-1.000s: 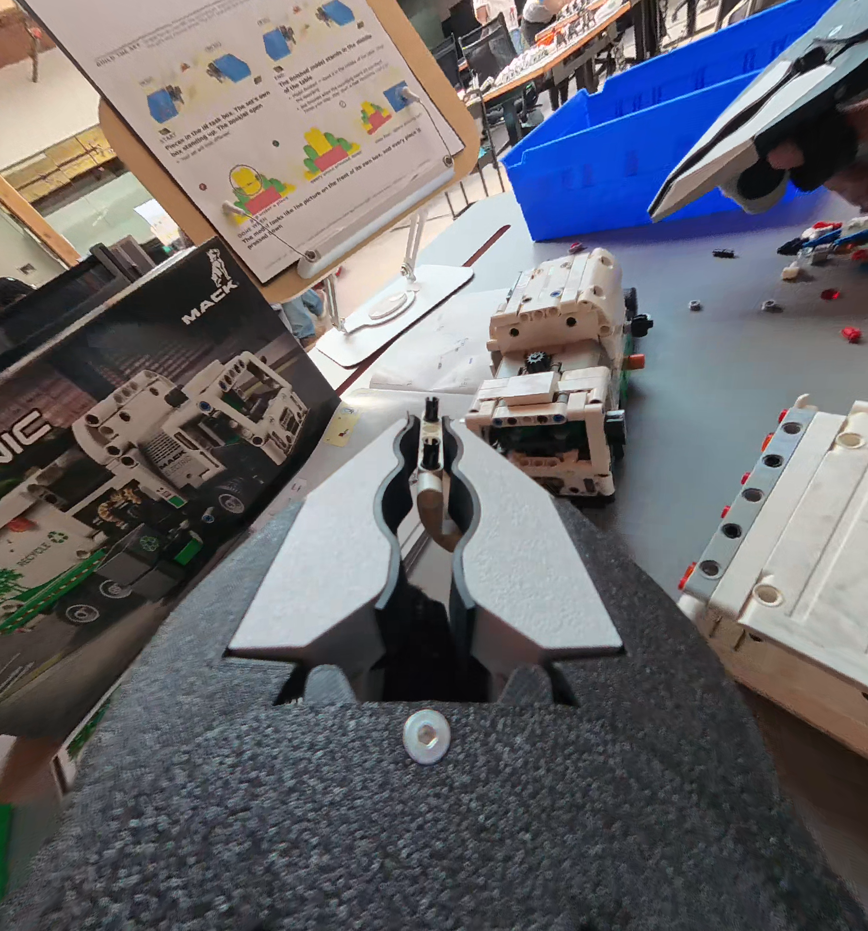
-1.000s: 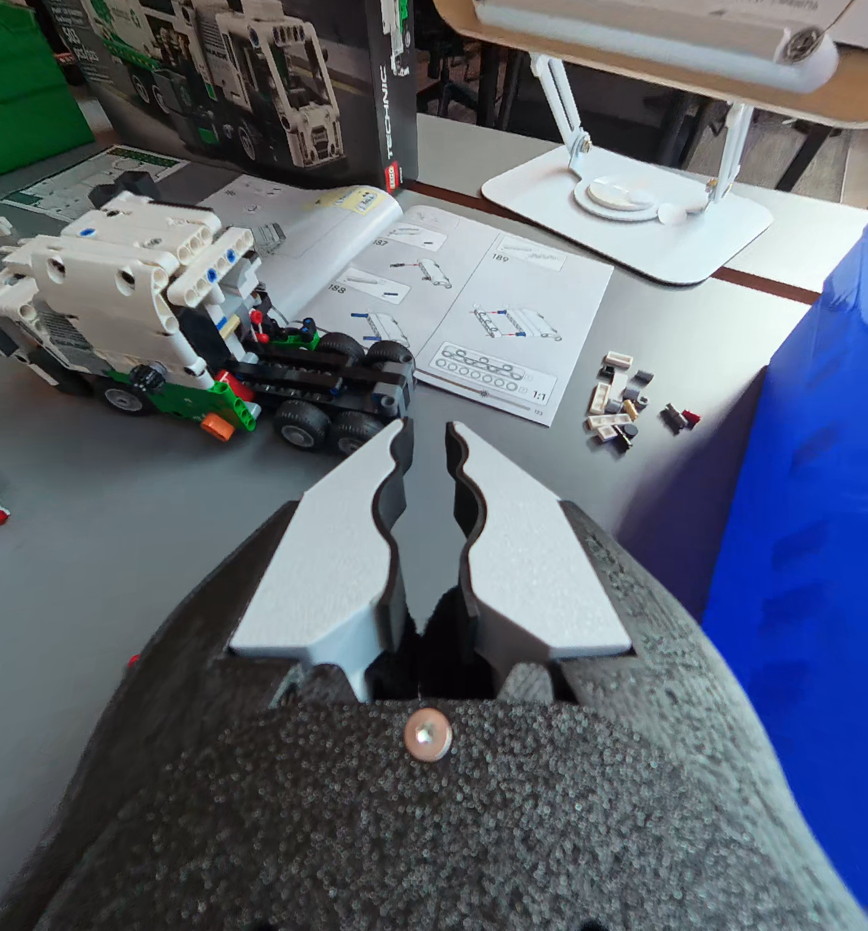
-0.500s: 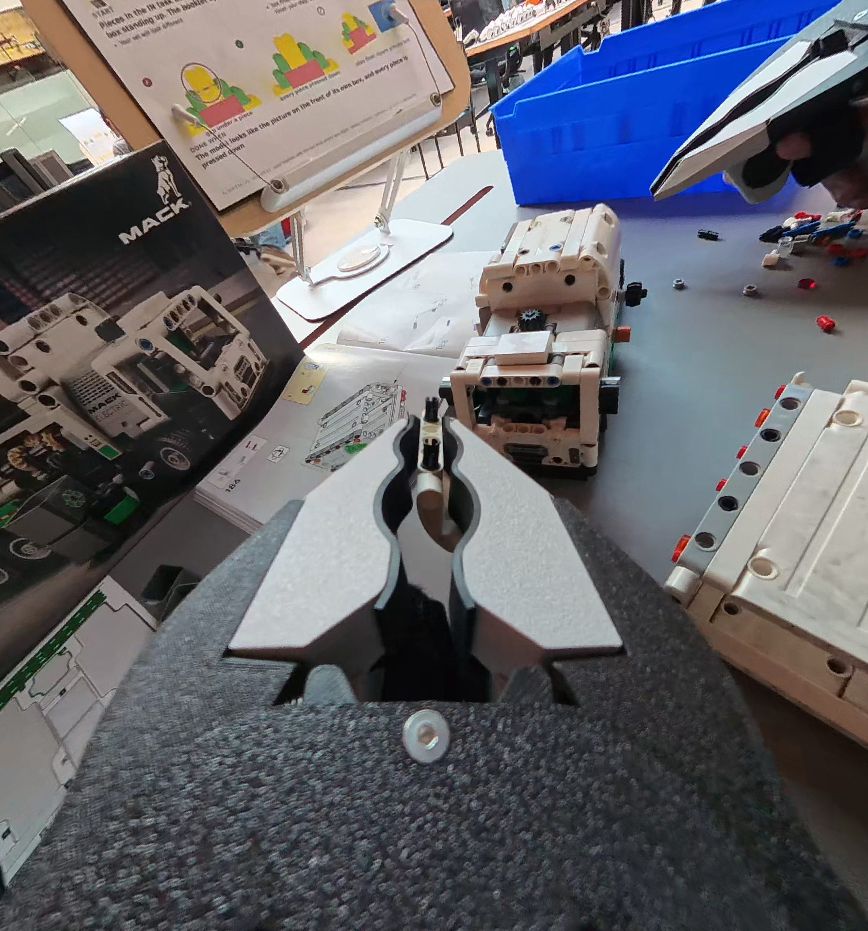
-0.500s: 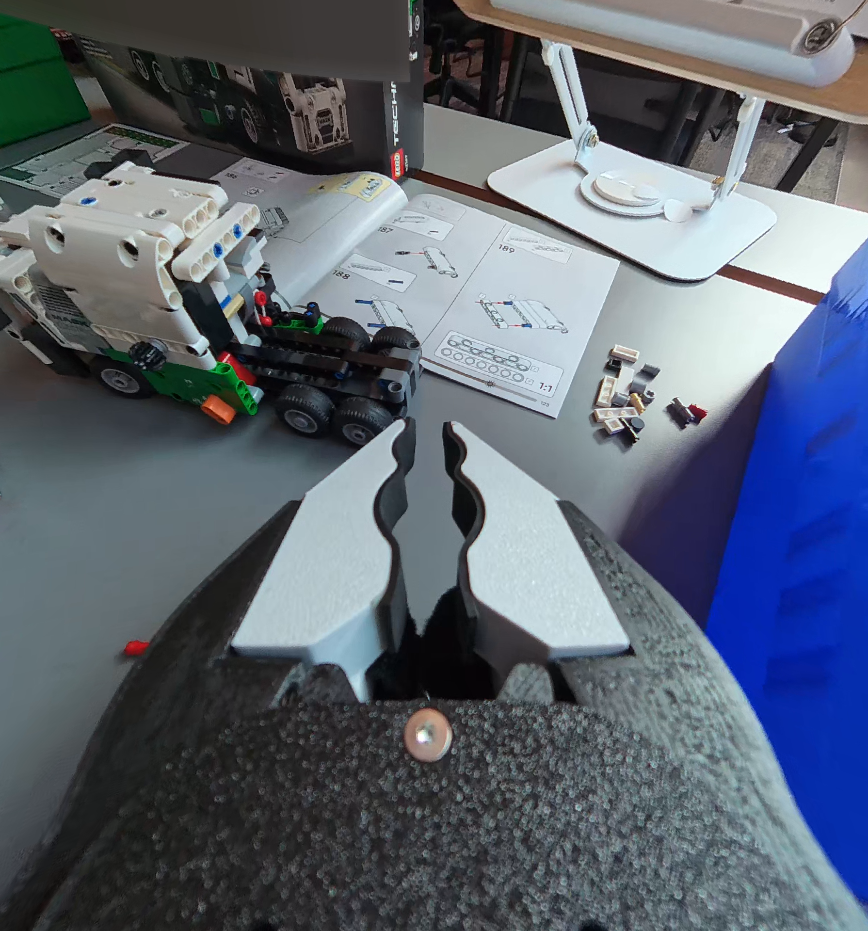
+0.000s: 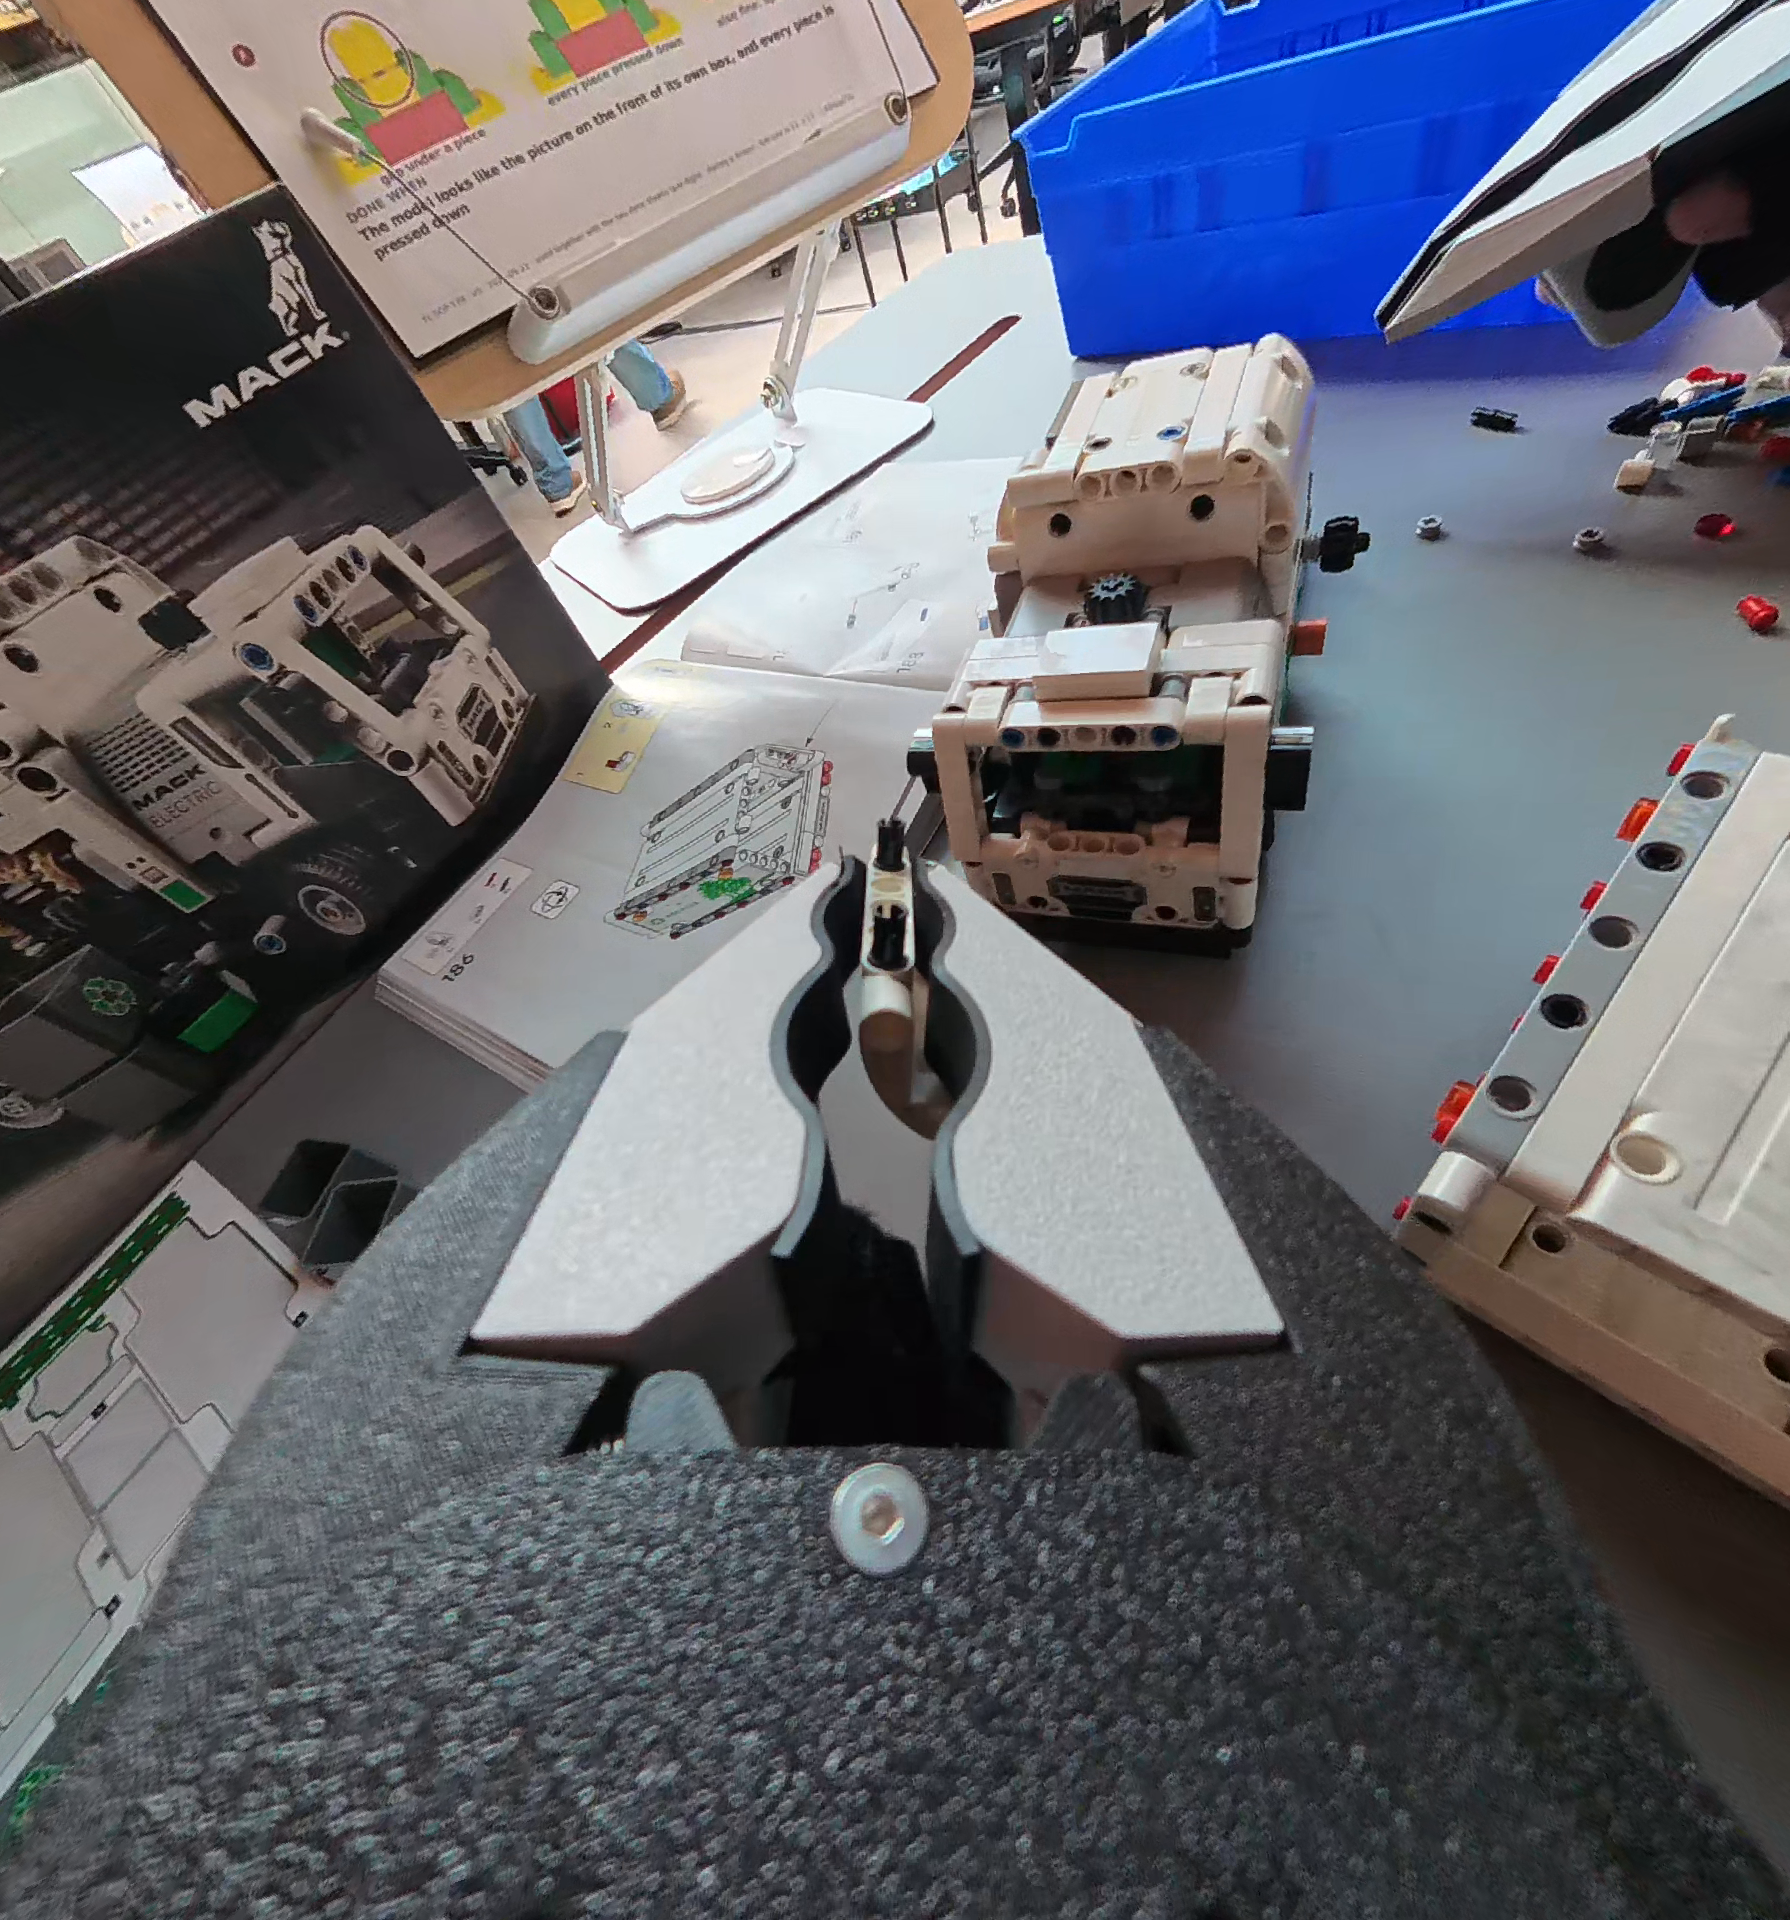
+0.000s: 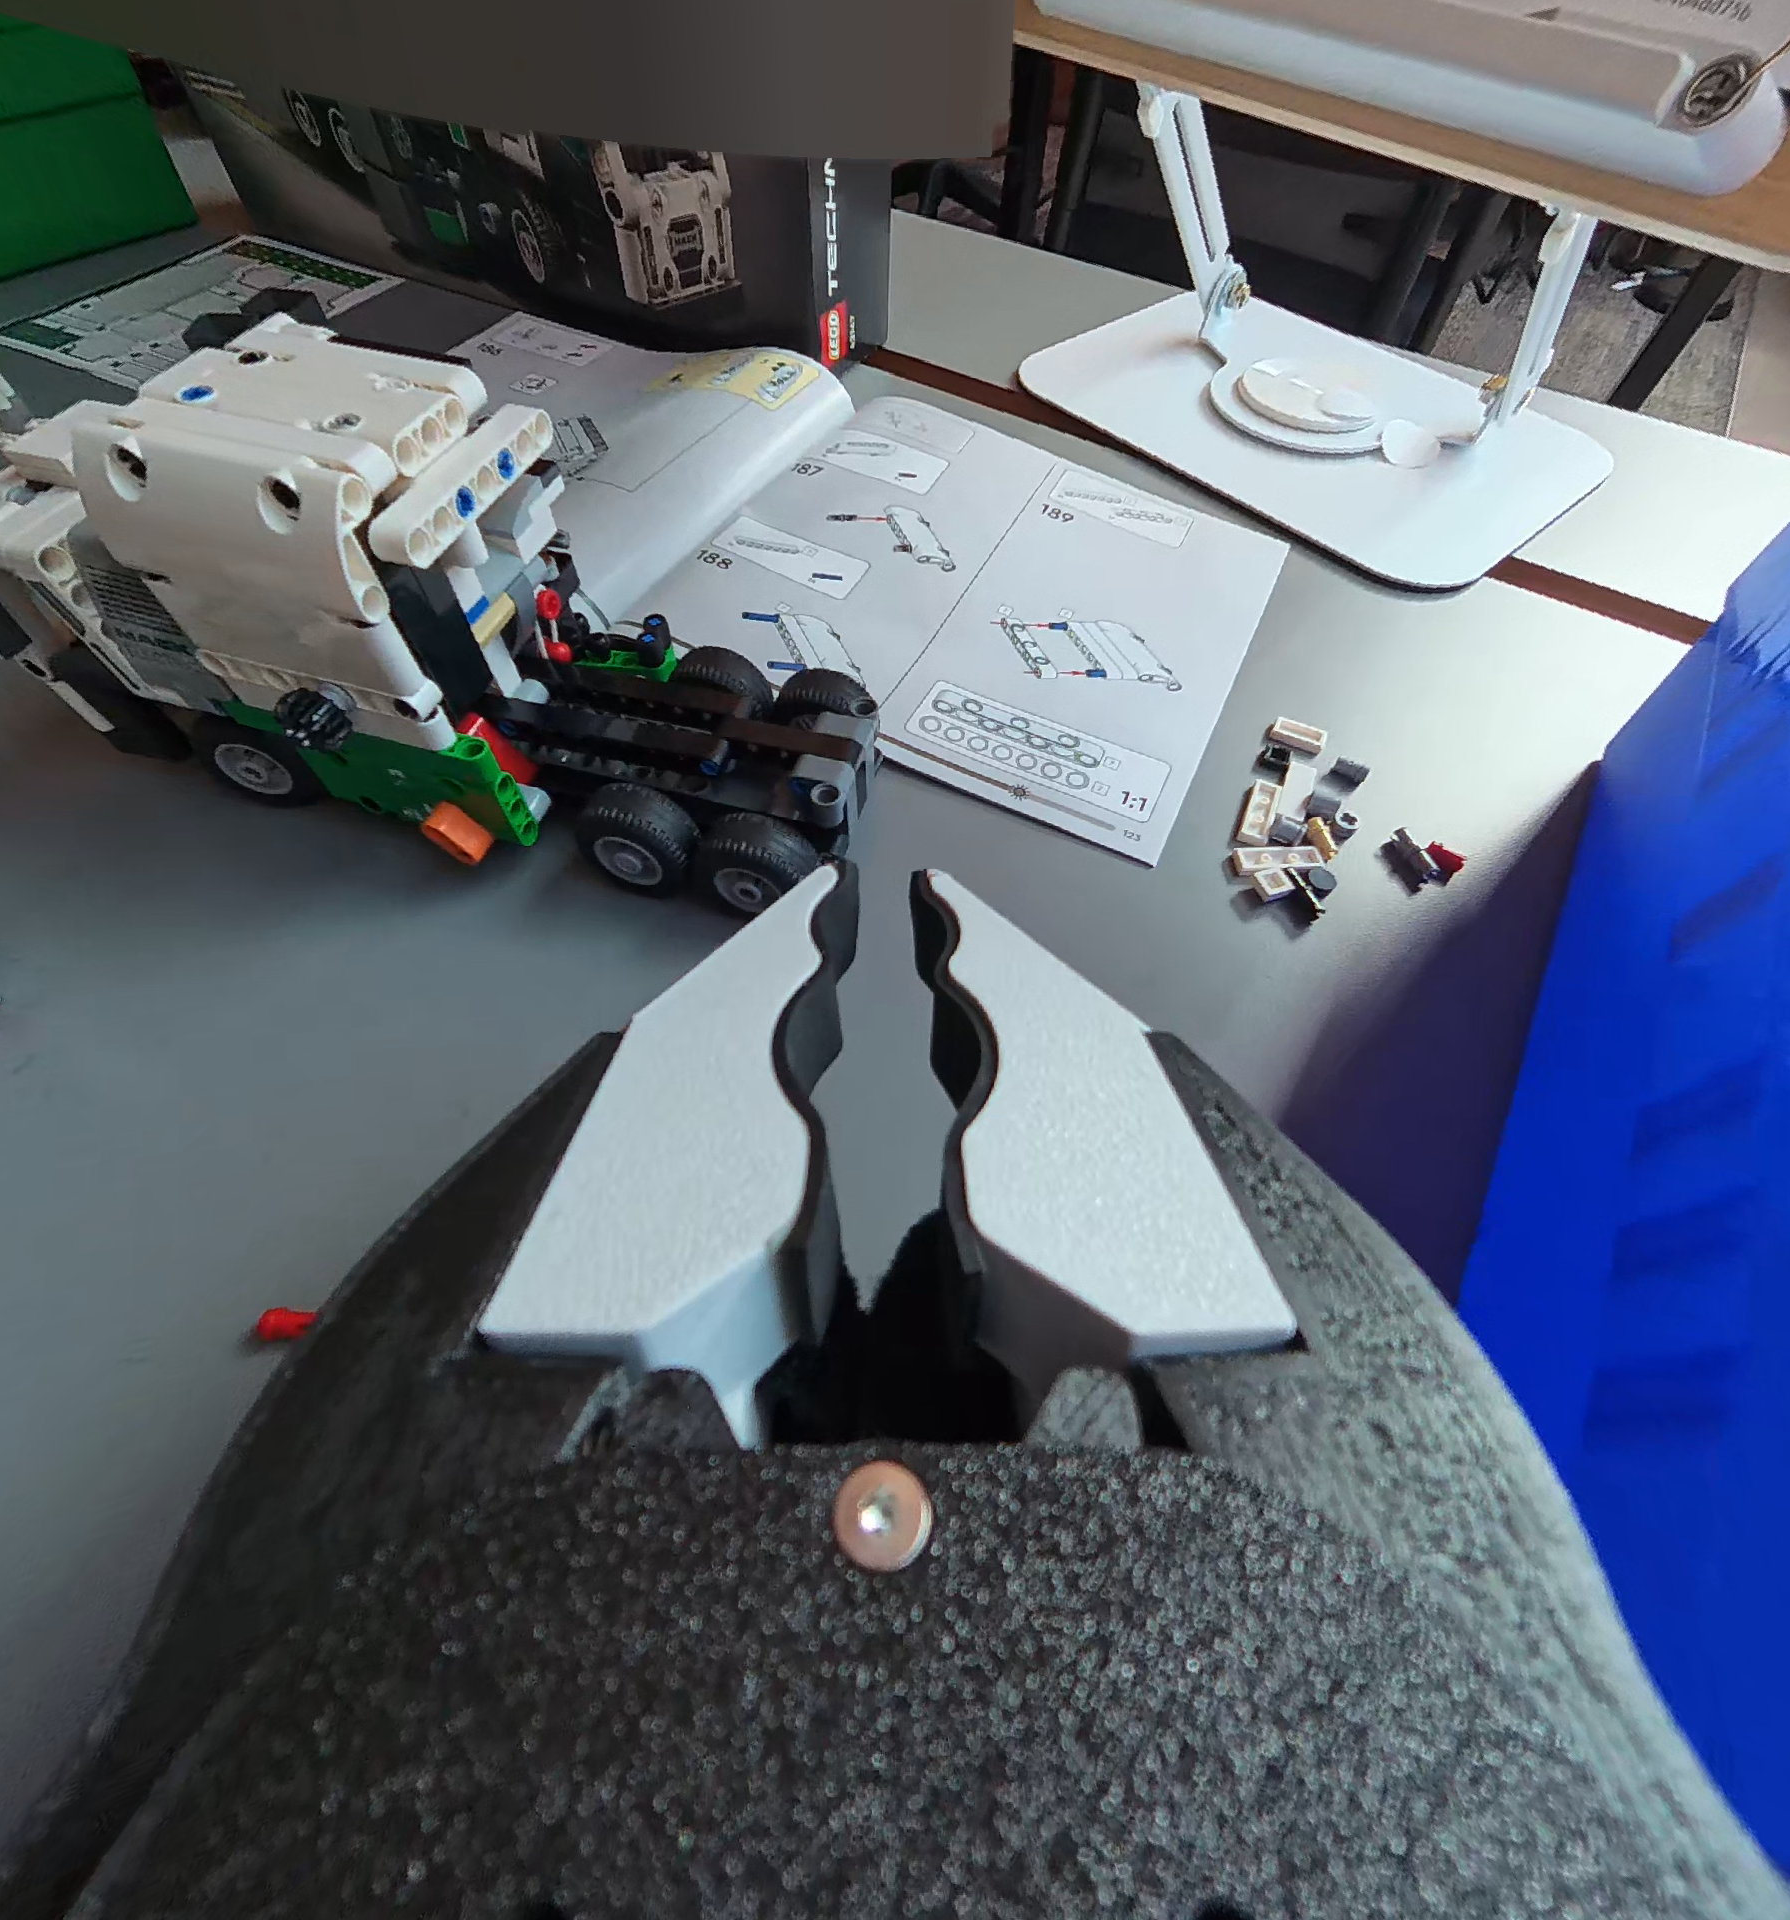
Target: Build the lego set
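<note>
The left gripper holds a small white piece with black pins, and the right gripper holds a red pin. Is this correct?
Not quite. The left gripper does hold the small white piece, but the right gripper holds nothing: the right wrist view shows only table between its slightly parted fingers.

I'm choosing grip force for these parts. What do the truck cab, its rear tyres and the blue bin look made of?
Truck cab: hard moulded plastic, smooth with a slight sheen, crisp pin holes. Rear tyres: probably rubber, matt black with moulded tread. Blue bin: rigid glossy plastic, its wall showing soft reflections.
</note>
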Available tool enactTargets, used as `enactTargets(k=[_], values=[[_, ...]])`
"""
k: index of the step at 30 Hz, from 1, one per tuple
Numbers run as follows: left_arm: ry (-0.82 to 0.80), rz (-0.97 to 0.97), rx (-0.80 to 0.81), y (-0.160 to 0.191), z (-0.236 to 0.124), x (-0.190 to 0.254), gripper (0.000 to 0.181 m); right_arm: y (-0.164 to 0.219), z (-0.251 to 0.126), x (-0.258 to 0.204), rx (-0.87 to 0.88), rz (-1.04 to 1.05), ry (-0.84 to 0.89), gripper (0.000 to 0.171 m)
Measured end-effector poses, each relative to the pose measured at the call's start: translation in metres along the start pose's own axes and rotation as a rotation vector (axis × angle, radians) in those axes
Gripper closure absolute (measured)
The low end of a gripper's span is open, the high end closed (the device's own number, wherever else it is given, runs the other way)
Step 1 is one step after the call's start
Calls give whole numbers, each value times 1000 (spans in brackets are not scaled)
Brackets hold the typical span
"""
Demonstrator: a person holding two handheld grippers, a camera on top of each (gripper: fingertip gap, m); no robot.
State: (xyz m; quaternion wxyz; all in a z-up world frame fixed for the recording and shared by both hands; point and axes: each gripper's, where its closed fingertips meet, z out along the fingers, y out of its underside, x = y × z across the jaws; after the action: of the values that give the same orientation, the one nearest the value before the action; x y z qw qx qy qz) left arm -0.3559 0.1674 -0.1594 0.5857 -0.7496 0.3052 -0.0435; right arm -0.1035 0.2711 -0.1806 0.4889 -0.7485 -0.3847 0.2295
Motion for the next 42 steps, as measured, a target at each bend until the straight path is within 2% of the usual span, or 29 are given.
enactTargets(k=[10, 16, 19, 23, 28, 32, 34, 37, 42], values=[[5, 13, -12, 2, 1, 1, 176, 1, 1, -1, -8, -12, -1, 163], [35, 9, 66, -22, -11, 6, 176, -11, -1, -12, 43, -49, -40, 161], [158, -7, 141, -43, -21, 29, 177, -39, -11, -54, 169, -78, -227, 160], [308, 13, 280, -81, -42, 65, 177, -85, -36, -152, 305, -78, -606, 155], [540, -21, 435, -119, -74, 118, 177, -89, -57, -244, 286, -112, -930, 151], [590, 0, 477, -127, -85, 146, 177, -88, -76, -268, 313, -20, -1039, 154], [594, -2, 485, -126, -88, 156, 177, -84, -87, -274, 298, 6, -1075, 162], [635, -34, 487, -124, -94, 169, 176, -75, -98, -279, 279, 12, -1074, 163], [611, 7, 348, -102, -93, 193, 171, -47, -111, -276, 218, -13, -989, 164]])
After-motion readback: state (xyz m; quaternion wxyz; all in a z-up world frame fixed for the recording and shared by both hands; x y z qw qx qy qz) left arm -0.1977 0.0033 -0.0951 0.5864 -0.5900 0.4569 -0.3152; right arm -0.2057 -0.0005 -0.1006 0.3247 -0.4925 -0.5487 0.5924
